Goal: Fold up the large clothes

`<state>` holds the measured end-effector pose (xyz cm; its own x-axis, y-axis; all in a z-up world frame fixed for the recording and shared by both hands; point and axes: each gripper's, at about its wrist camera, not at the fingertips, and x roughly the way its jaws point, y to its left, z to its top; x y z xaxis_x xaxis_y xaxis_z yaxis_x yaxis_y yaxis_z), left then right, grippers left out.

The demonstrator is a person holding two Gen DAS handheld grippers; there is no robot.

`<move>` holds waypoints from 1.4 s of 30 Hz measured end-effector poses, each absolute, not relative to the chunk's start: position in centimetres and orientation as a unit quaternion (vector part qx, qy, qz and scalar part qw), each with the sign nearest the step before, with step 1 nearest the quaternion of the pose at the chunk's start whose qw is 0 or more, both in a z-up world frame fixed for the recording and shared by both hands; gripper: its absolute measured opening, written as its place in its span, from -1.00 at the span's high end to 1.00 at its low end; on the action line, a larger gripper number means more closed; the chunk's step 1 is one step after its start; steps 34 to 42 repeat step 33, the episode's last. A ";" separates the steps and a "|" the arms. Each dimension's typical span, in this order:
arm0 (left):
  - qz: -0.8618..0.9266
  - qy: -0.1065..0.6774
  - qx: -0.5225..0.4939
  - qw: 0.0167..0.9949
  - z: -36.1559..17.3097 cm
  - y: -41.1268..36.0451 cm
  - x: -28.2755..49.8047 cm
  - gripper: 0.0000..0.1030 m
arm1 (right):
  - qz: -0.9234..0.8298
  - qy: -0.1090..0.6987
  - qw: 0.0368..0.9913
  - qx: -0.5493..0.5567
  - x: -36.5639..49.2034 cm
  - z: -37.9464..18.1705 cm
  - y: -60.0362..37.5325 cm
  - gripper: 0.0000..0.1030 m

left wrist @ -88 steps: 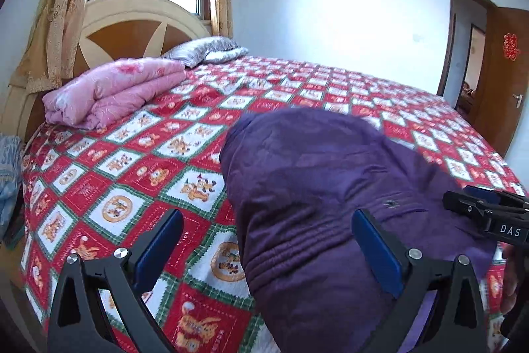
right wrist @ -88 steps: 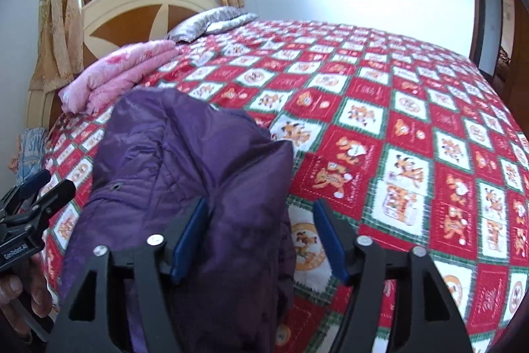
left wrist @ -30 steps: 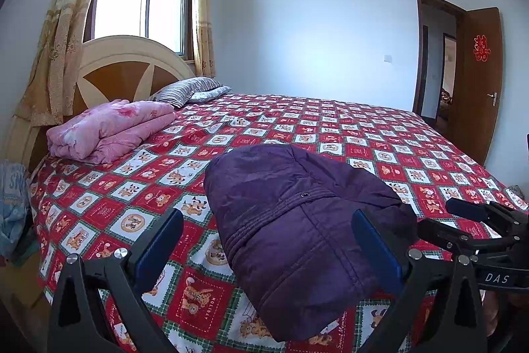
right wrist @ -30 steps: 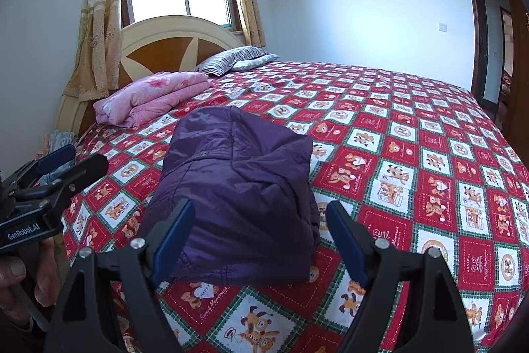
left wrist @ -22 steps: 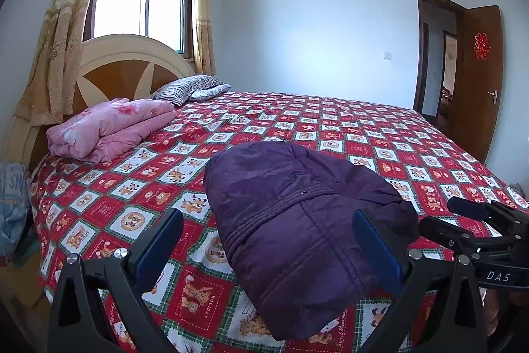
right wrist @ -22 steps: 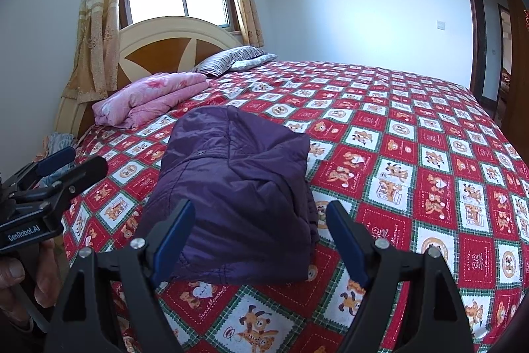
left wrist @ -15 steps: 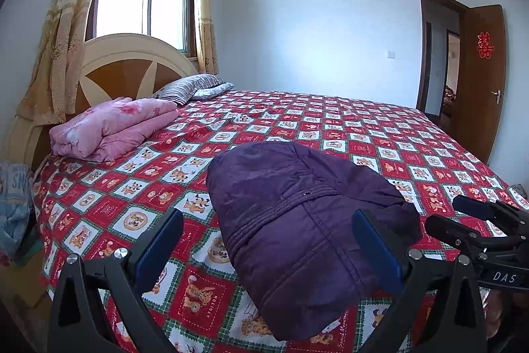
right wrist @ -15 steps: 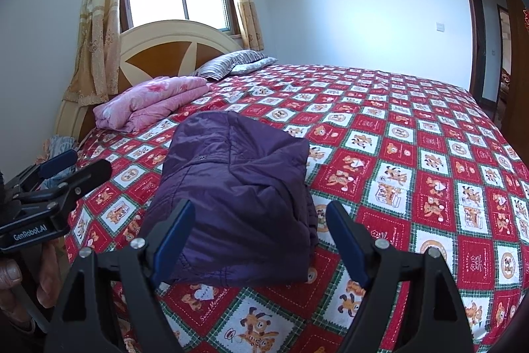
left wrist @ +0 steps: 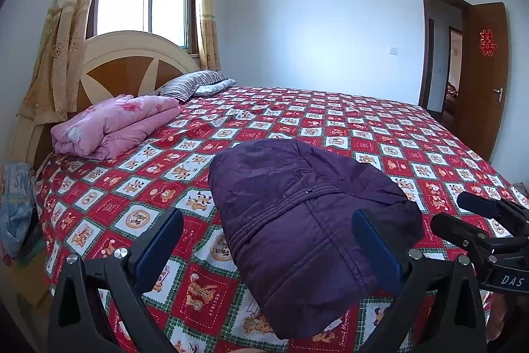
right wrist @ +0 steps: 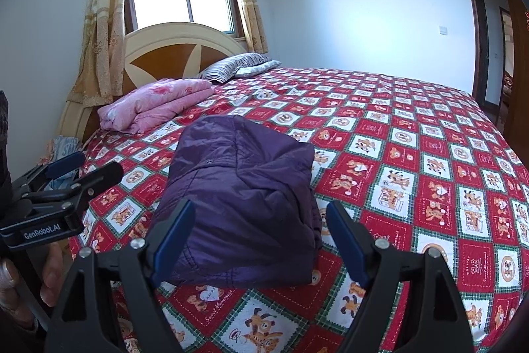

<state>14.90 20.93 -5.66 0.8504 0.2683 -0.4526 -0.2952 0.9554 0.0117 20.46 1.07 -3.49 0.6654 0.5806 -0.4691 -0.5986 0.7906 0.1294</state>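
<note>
A dark purple padded jacket (left wrist: 297,220) lies folded into a compact bundle near the front edge of the bed; in the right wrist view the jacket (right wrist: 241,200) shows the same shape. My left gripper (left wrist: 267,240) hovers in front of it, open, blue pads wide apart and empty. My right gripper (right wrist: 261,227) is also open and clear of the cloth. Each gripper appears in the other's view: the right gripper (left wrist: 479,224) at the right edge, the left gripper (right wrist: 72,177) at the left edge above a hand (right wrist: 49,273).
The bed (left wrist: 380,128) wears a red and white checked cartoon cover. A folded pink quilt (left wrist: 112,124) and a striped pillow (left wrist: 191,85) lie by the curved headboard (left wrist: 132,68). A window with curtains is behind; an open brown door (left wrist: 482,75) stands at the right.
Since the earliest frames both grippers have drawn back and up from the jacket, which stays folded on the bed. Over the last second nothing has visibly moved.
</note>
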 end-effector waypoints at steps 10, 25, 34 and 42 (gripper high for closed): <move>0.150 0.239 -0.028 0.959 -6.0 21.0 15.2 -0.98 | 0.326 0.250 0.912 -0.018 20.4 -3.5 1.1 -0.62; 0.152 0.240 -0.022 0.958 -6.1 21.1 15.4 -0.98 | 0.335 0.253 0.907 -0.023 20.1 -3.4 1.3 -0.62; 0.140 0.232 -0.006 0.963 -6.2 20.5 15.5 -0.98 | 0.336 0.259 0.905 -0.025 20.3 -3.9 1.2 -0.62; 0.140 0.232 -0.006 0.963 -6.2 20.5 15.5 -0.98 | 0.336 0.259 0.905 -0.025 20.3 -3.9 1.2 -0.62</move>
